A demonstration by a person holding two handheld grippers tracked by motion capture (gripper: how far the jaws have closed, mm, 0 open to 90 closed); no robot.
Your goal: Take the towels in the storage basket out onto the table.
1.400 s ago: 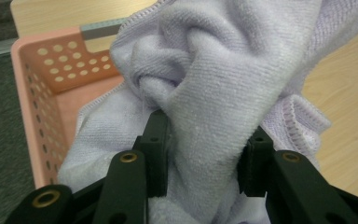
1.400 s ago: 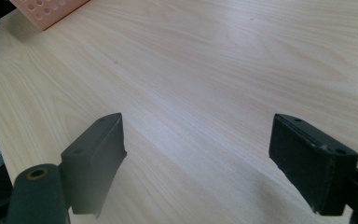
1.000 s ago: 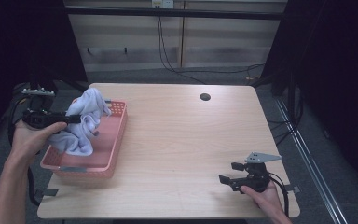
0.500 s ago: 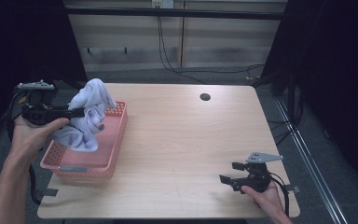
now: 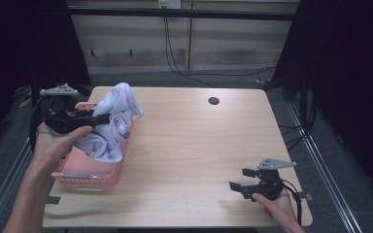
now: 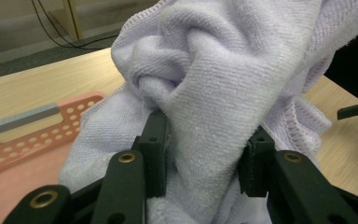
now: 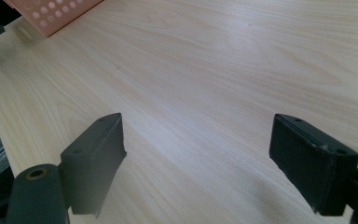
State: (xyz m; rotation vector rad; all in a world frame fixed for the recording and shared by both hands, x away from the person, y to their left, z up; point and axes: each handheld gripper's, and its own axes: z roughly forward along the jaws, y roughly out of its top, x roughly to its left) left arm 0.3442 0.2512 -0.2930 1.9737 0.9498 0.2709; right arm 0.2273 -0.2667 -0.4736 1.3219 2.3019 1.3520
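Towel lifted out of the pink basket by the left gripper

The table (image 5: 189, 145) – pale wood, bare but for a dark hole (image 5: 213, 101) near its far edge – stood before a panelled wall hung with cables. The basket (image 5: 90, 170) sat at its left edge, and over it hung the lilac towel (image 5: 114, 124), bunched because the left gripper (image 5: 102, 118) pinched a thick fold, jaws pressed into the cloth. The right gripper (image 5: 238, 179) rested low at the near right corner – jaws spread, nothing between, apparently kept clear.
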